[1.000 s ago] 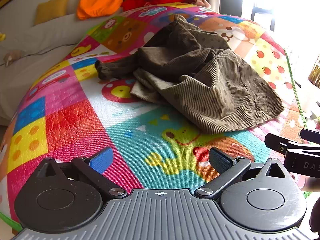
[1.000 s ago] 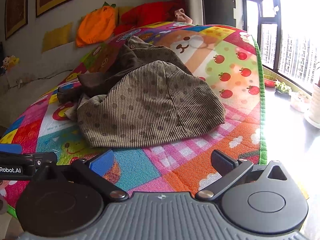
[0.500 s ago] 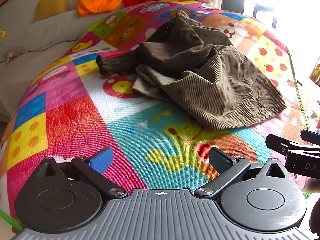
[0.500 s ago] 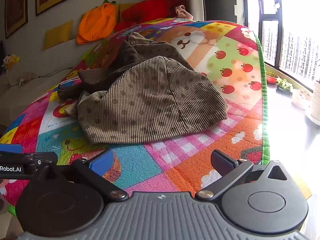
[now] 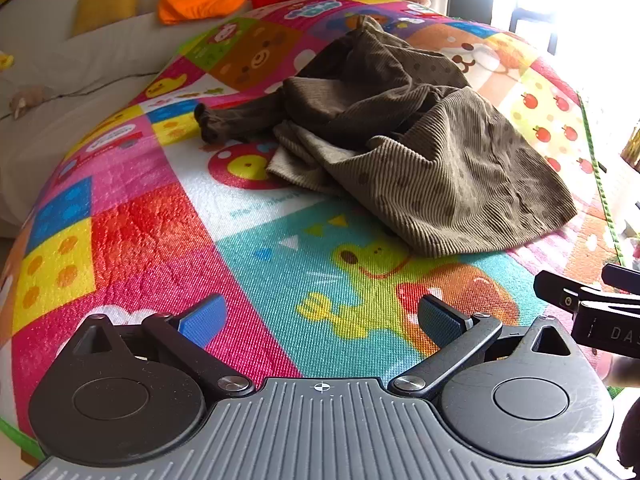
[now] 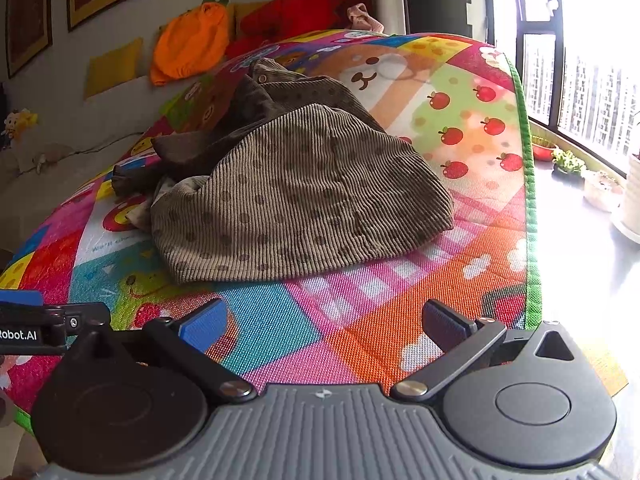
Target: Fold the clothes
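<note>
Clothes come first: a brown dress point(image 5: 420, 152) with dots lies in a messy heap on the play mat point(image 5: 160, 240). It is bunched up, with one sleeve point(image 5: 232, 120) sticking out to the side. The wide bottom part of the dress spreads toward the near edge of the mat. No part of it looks folded yet, so I think the job is only at its start. The dress needs to be pulled flat first, and then the folds can be made.

Both claws are near the front edge of the mat, apart from the dress. The left claw point(image 5: 320, 316) is open wide and holds nothing. The right claw point(image 6: 324, 322) is open wide too, and it is empty. Each claw shows a bit at the side of the other one's view, so they sit next to each other.

The mat has bright squares with a frog point(image 5: 360, 280), a bear and red apples point(image 6: 472, 132). Behind it are an orange cushion point(image 6: 188, 44), a red cushion point(image 6: 304, 12) and a yellow one point(image 6: 114, 66) by the wall. A big window point(image 6: 580, 60) lets in strong light on the right.
</note>
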The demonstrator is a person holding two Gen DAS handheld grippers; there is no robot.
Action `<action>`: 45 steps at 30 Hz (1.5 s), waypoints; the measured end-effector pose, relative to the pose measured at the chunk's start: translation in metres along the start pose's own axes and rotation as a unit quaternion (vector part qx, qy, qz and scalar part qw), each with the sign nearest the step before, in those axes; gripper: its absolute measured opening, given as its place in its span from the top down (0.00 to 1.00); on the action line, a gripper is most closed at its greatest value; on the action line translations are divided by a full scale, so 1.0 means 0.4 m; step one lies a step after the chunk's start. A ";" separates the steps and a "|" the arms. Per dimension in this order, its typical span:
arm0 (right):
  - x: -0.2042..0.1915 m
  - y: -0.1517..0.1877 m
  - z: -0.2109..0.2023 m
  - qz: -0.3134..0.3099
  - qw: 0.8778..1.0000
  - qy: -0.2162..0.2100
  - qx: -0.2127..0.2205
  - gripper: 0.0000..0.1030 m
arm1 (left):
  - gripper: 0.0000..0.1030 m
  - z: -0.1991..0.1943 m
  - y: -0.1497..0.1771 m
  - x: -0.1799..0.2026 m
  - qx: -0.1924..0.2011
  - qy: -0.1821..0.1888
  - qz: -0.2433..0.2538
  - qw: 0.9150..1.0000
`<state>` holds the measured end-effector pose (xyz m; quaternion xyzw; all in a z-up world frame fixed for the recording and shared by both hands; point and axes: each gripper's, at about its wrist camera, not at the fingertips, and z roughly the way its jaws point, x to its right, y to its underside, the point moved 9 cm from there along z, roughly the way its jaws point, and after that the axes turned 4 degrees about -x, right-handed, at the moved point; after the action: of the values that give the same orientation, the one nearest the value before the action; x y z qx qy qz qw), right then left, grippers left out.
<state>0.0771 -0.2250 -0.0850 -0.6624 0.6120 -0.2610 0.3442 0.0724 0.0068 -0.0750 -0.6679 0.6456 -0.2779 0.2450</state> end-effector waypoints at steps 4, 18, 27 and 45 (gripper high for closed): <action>0.001 0.005 0.007 0.001 1.000 0.000 -0.005 0.00 | 0.00 0.005 0.002 -0.002 -0.005 0.001 -0.002 1.000; 0.009 -0.012 0.012 -0.004 1.000 0.005 -0.004 0.00 | 0.00 0.009 -0.021 -0.010 0.001 -0.005 0.002 1.000; 0.002 -0.023 0.032 -0.015 1.000 -0.004 -0.025 0.00 | 0.00 0.034 -0.036 0.004 -0.012 0.004 0.017 1.000; -0.041 -0.308 0.227 0.028 0.990 -0.137 -0.021 0.00 | 0.00 0.219 -0.429 -0.215 0.024 0.064 -0.052 0.996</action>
<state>0.2227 -0.1945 -0.0451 -0.6818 0.5829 -0.1452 0.4175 0.2560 0.0977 -0.0255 -0.6756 0.6170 -0.3480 0.2046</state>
